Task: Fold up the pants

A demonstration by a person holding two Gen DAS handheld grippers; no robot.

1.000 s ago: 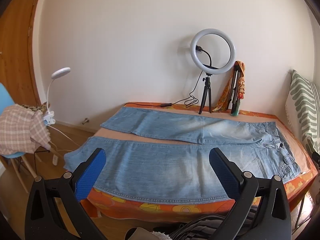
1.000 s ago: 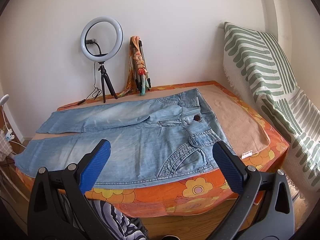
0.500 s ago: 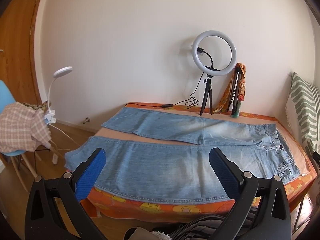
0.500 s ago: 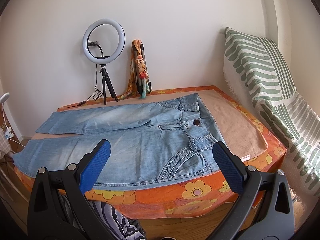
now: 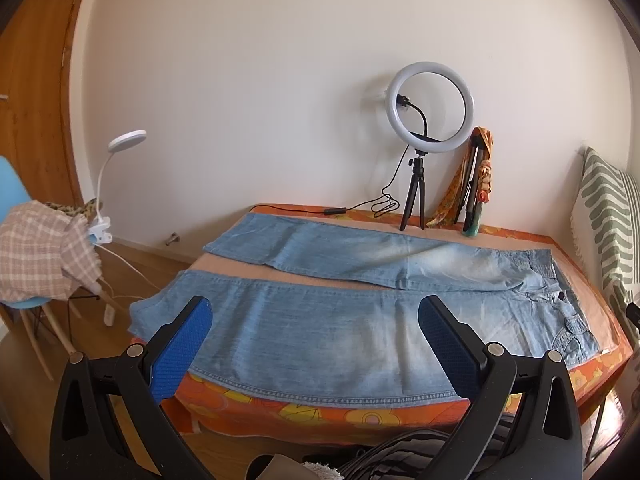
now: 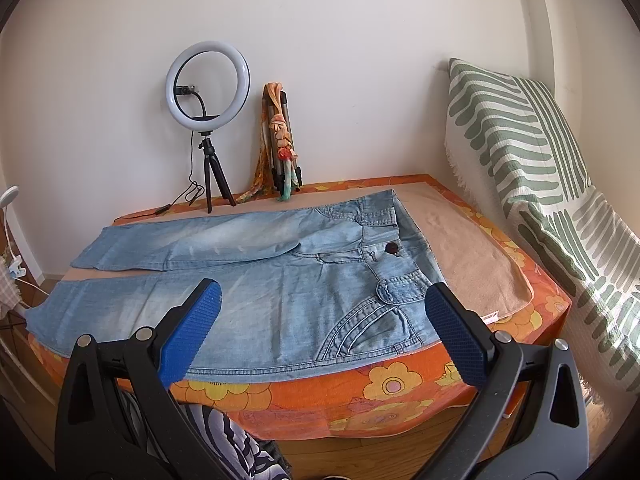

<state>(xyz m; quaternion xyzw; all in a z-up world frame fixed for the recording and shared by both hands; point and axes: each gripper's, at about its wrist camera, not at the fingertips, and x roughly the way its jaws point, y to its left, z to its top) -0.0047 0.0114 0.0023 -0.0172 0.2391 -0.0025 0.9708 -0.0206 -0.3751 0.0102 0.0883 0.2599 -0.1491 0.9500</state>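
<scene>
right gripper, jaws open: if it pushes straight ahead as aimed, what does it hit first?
Probably the jeans: the right gripper points at the near leg and hip pocket on the table. Nothing stands between them, though depth is hard to judge here.

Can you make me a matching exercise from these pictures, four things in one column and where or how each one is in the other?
Things:
1. jeans
2. ring light
3. striped cushion
4. left gripper

Places or states:
A. stands on a small tripod at the back of the table, by the wall
B. open, holding nothing, in front of the table's near edge
C. spread flat on the table, legs apart, waistband to the right
D. leans upright at the right end of the table

Pairs: 1-C, 2-A, 3-D, 4-B
</scene>
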